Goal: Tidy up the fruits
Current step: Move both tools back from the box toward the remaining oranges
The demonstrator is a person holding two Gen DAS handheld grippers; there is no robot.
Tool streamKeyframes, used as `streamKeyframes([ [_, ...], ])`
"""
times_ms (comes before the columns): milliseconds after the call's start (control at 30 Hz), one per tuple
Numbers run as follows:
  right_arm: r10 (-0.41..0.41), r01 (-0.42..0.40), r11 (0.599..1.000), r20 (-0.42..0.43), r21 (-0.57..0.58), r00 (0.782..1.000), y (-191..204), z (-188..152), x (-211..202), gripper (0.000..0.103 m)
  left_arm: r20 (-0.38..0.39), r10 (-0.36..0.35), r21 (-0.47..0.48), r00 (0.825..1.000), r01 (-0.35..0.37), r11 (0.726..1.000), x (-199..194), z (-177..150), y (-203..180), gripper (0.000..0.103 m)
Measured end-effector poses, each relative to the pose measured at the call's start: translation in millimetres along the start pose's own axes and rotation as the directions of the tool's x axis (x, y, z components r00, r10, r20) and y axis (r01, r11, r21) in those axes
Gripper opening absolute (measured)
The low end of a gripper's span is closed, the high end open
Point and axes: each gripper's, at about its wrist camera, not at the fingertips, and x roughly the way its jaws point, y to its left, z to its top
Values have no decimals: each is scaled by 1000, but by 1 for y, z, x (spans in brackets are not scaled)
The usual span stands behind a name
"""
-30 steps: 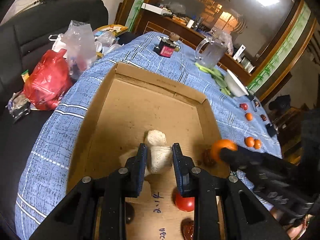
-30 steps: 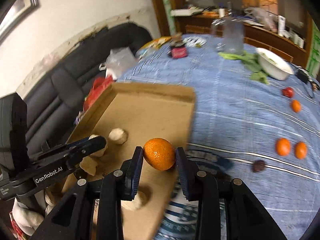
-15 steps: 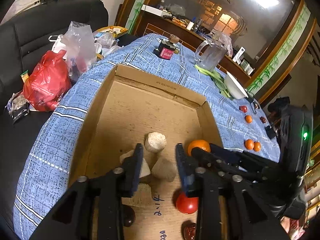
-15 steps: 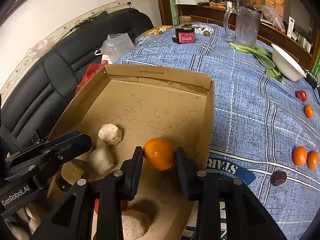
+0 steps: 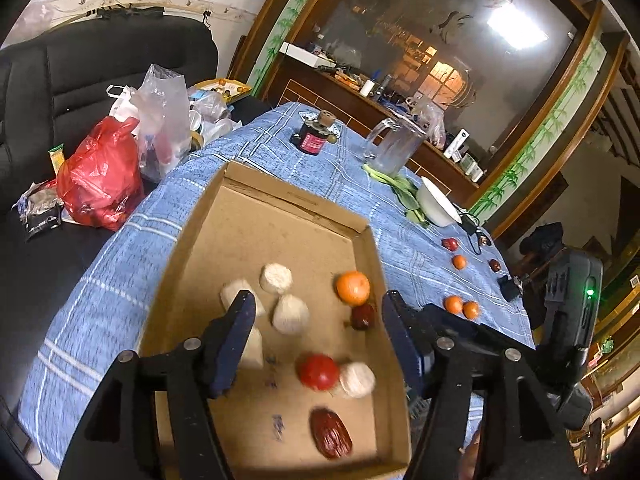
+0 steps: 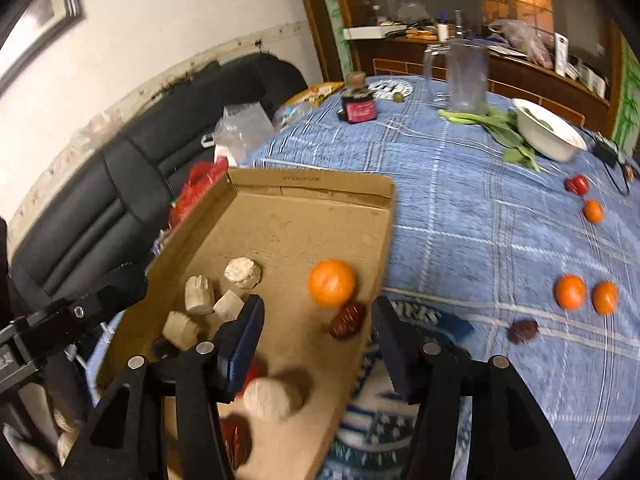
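A shallow cardboard box (image 5: 288, 204) (image 6: 312, 186) lies on the blue tablecloth. In it lie an orange (image 5: 353, 288) (image 6: 332, 282), a dark red date (image 5: 363, 316) (image 6: 347, 319), a red tomato (image 5: 319, 372), another date (image 5: 331, 433) and several pale root pieces (image 5: 290, 314) (image 6: 242, 273). My left gripper (image 5: 316, 336) is open and empty above the box. My right gripper (image 6: 318, 344) is open and empty, just behind the orange, over the box's right wall.
On the cloth to the right lie two oranges (image 6: 586, 292), a dark date (image 6: 523, 331), a smaller orange (image 6: 593, 211) and a red fruit (image 6: 577, 185). A white bowl (image 6: 550, 136), greens, a glass mug (image 6: 466, 76) and a dark jar (image 6: 357, 100) stand farther back. Bags lie on the black sofa (image 5: 100, 184).
The right gripper carried the orange into the box, opened and let it go. The left gripper opened, released the pale root piece and drew back.
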Motion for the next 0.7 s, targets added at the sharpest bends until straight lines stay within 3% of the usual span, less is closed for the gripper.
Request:
streamKeyframes([
  [133,-10,6,997,54,72,998,-20,-19,-31,67,0,13,26,1000,-13,1000,-10,-17,-15,68],
  [267,-61,47,989,98,141,993,-47,-41,-62,70,-16,52,123,999,-50,991,-12,-33,-43,69],
  [433,-138,103,968,143,230,980,-83,-63,-102,70,-48,39,235,998,-27,972,-9,-53,-87,69],
  [700,-223,159,950,230,268,947,-105,-93,-161,78,-62,17,427,998,11,904,-11,-91,-159,76],
])
